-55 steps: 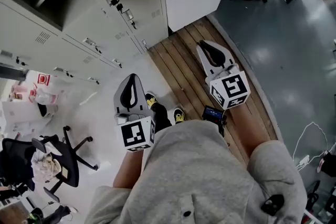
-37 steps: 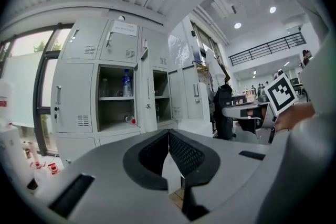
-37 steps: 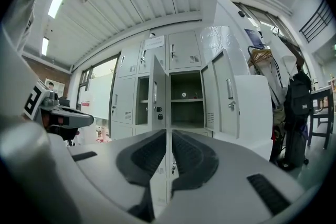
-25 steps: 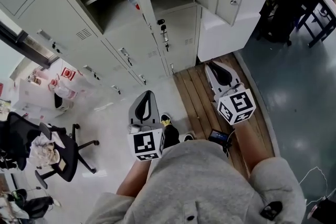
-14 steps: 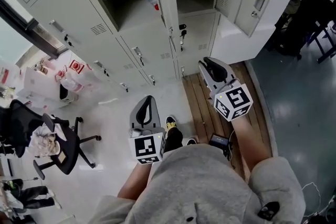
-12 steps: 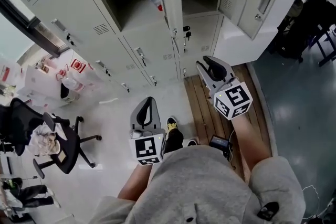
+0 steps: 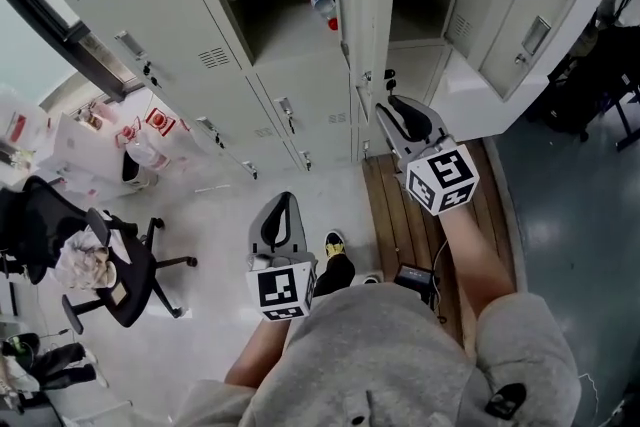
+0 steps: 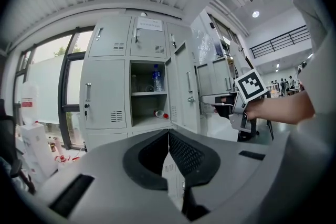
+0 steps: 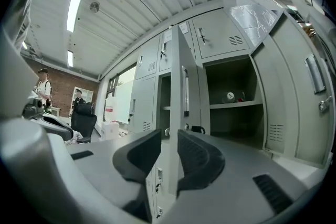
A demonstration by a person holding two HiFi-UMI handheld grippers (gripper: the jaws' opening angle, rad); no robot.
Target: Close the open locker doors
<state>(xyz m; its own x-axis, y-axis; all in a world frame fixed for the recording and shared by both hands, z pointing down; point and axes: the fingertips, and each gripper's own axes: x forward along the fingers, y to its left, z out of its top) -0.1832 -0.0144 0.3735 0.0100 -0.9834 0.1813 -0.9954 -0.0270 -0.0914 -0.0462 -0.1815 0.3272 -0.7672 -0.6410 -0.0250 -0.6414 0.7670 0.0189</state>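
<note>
While the right gripper [image 7: 397, 108] opens its empty jaws near an open locker door [image 7: 362, 5], the left gripper [image 7: 282, 207] hangs lower, jaws pressed together, empty.

We see a person in a grey sweatshirt [image 7: 380, 355] of soft, slightly wrinkled cloth; its wide sleeves [image 7: 525, 335] end near the elbows; a small black thing [image 7: 505, 400], perhaps a clip, sits on the right sleeve; the shoes [image 7: 335, 245] are dark with yellow marks.
</note>
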